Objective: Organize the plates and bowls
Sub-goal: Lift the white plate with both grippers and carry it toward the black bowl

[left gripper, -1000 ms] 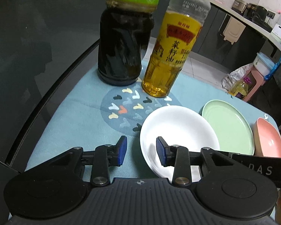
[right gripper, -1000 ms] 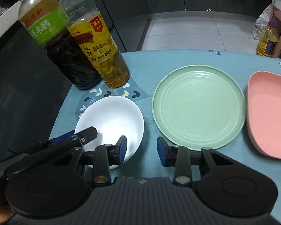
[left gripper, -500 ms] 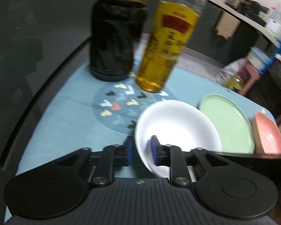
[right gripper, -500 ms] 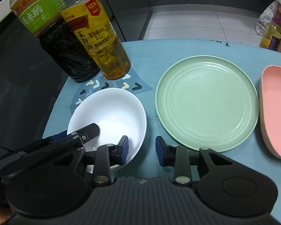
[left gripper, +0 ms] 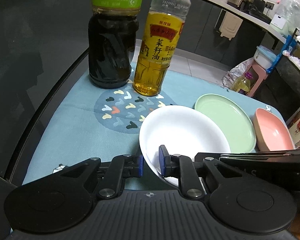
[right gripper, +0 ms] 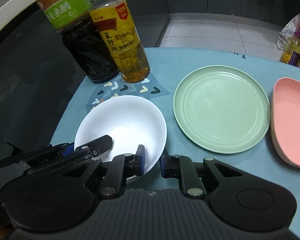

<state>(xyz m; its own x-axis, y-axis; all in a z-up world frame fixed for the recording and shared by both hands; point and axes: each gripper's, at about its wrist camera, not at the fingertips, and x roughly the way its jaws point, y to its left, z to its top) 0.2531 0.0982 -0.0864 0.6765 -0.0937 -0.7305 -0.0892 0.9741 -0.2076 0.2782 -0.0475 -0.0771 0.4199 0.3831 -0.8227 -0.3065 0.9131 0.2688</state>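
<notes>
**A:** Since your left gripper (left gripper: 151, 161) is pinched narrow on the near rim of the white bowl (left gripper: 182, 132), one finger outside and one inside the wall, lift level and don't twist. Left view puts the bowl on the blue mat (left gripper: 74, 128), near edge, just beside the green plate (left gripper: 226, 120), with the pink bowl (left gripper: 274, 132) beyond.

**B:** Orientation?

**A:** Mouth up. It's round, so no long axis.

**B:** Right view?

**A:** Your right gripper (right gripper: 152, 164) straddles the rim too: left finger inside, right finger outside. Looks like a grip, but contact can't be confirmed. Keep clear of the vinegar bottle (right gripper: 80, 30) and oil bottle (right gripper: 122, 38); I'd judge the green plate (right gripper: 221, 108) the target.
</notes>
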